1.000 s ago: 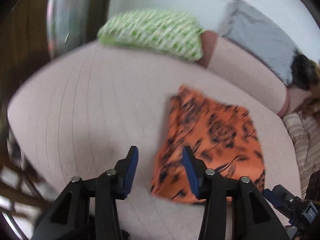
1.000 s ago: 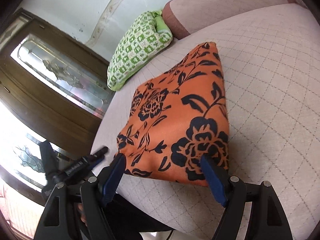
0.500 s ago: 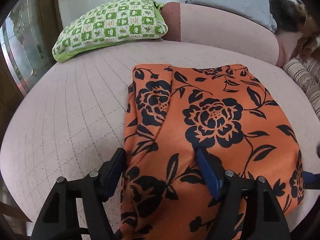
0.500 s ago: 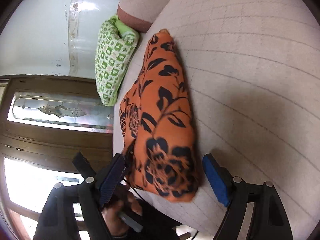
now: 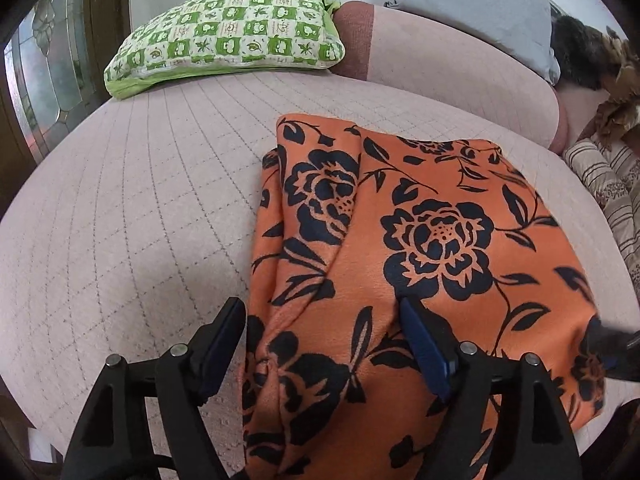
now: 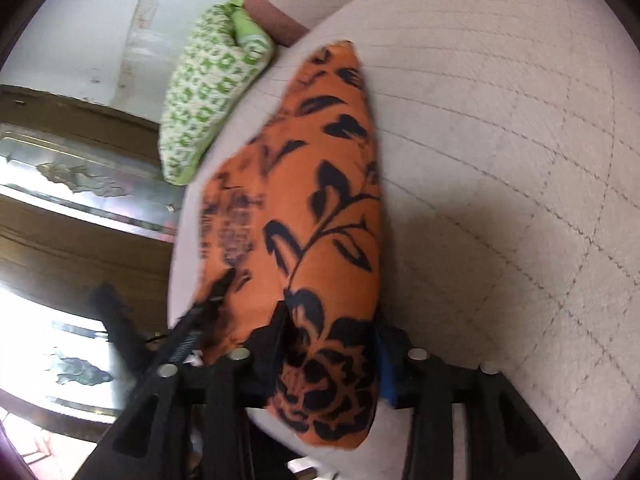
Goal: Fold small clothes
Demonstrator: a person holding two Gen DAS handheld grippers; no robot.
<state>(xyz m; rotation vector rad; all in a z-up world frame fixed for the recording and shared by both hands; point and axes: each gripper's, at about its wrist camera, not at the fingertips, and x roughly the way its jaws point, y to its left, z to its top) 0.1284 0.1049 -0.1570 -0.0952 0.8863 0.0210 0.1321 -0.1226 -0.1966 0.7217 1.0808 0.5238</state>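
An orange cloth (image 5: 420,240) with black flowers lies folded on the pink quilted seat (image 5: 120,220). My left gripper (image 5: 324,336) straddles its near left edge. Its jaws are opening, the cloth lies between them, and the pads stand clear of it. In the right wrist view the cloth (image 6: 320,200) is seen edge-on. My right gripper (image 6: 330,348) is at its near corner, jaws closing, and the bunched corner fills the gap and touches both pads. A blurred dark tip of the right gripper (image 5: 608,340) shows at the cloth's right edge.
A green checked pillow (image 5: 228,36) lies at the back left of the seat, against the backrest. A grey pillow (image 5: 480,4) and striped fabric (image 5: 608,184) are at the back right. A wooden door with patterned glass (image 6: 80,184) stands past the seat's left end.
My left gripper came down over the cloth's near left edge and its jaws widened. My right gripper rolled, moved onto the near corner, and its jaws narrowed around it.
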